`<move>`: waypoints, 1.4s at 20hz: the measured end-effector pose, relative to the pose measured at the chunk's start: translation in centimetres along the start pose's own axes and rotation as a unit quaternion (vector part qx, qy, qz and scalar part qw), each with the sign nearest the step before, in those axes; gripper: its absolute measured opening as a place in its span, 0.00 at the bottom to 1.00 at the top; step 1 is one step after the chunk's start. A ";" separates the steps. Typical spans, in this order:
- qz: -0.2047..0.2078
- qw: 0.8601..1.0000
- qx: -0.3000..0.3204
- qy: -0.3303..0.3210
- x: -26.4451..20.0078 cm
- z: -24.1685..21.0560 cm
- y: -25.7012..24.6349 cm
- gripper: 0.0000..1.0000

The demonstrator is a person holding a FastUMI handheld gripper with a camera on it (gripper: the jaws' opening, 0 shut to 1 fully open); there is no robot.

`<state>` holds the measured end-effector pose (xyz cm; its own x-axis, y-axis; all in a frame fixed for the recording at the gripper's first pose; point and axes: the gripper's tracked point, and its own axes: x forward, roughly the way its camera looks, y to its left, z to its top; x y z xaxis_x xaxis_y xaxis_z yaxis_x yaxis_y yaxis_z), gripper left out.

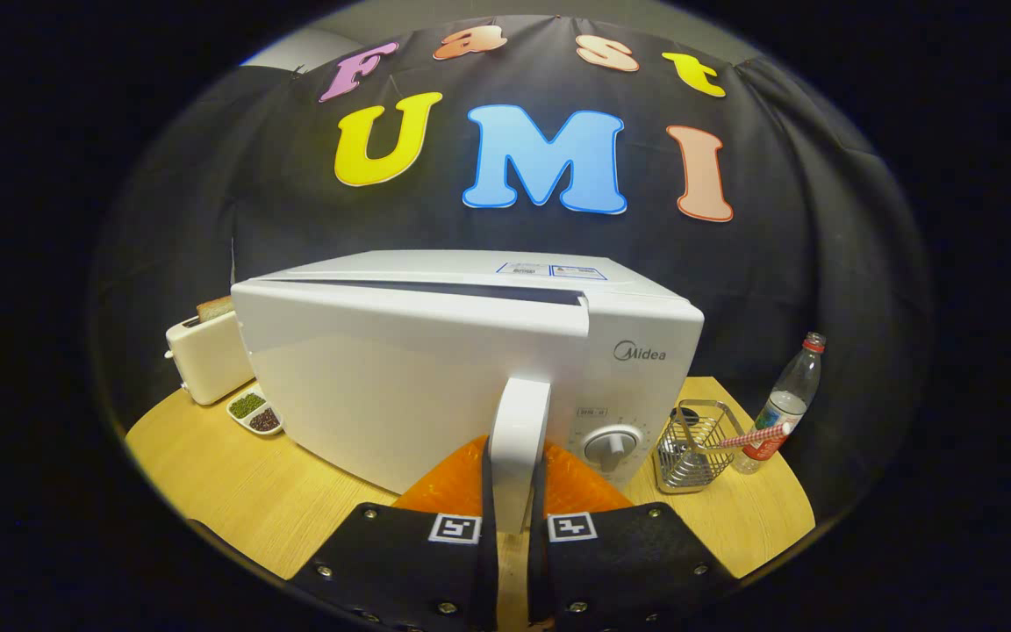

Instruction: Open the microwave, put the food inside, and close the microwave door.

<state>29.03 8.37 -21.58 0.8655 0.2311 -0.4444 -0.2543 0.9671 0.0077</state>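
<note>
1. Gripper (512, 518) at lower centre: both fingers pinch the upright door handle (519, 439), its long axis vertical.
2. One microwave (470, 369) fills mid-frame on the wooden table (233, 474); its door (400, 386) stands slightly ajar, hiding the cavity.
3. Orange item (576, 487) behind the fingers is mostly hidden.
4. One toaster (207, 355) left, one bottle (786, 399) and one wire basket (690, 443) right.

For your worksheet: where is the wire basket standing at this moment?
In the gripper view, the wire basket stands on the wooden table, right of the microwave and beside the plastic bottle.
</note>
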 end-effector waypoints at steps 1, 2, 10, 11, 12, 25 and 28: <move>0.000 1.000 0.010 0.003 -0.6 -0.1 0.1 0.13; -0.001 1.000 0.017 0.008 -1.2 -0.3 0.4 0.14; 0.010 0.999 0.029 0.020 -6.9 -2.3 4.2 0.22; 0.008 0.999 0.027 0.021 -7.6 -2.6 4.7 0.22; 0.007 0.999 0.027 0.021 -8.2 -2.8 5.2 0.22; 0.015 0.999 0.017 0.023 -14.8 -5.0 12.0 0.22; 0.016 0.999 0.022 0.018 -15.9 -5.3 13.8 0.22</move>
<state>9.48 17.44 -19.17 0.8407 0.2582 -0.4760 -0.2608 0.9634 0.0620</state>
